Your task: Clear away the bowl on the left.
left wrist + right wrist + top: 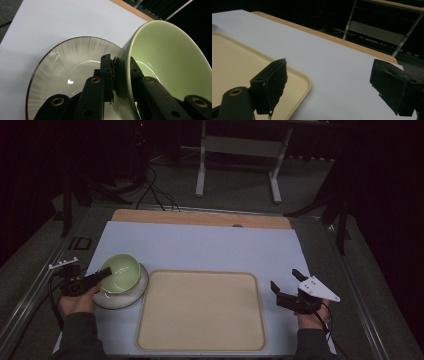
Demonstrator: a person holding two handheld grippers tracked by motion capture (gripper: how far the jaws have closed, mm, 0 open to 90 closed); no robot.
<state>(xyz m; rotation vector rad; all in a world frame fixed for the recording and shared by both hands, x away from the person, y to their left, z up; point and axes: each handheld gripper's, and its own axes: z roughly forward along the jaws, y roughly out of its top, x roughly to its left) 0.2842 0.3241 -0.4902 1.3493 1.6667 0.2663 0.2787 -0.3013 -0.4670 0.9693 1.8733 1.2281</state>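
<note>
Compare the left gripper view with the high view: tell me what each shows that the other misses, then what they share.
Left gripper view alone: the left gripper with its jaws closed across the green bowl's wall, one jaw inside and one outside, and the fine streaks on the plate.

High view alone: the beige tray, the right gripper standing open beside it, and both hands.

Shared: bowl, plate, left gripper and white table cover.

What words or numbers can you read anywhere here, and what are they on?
None: no writing or numbers can be read on the green bowl, the striped plate, the beige tray or either gripper.
</note>
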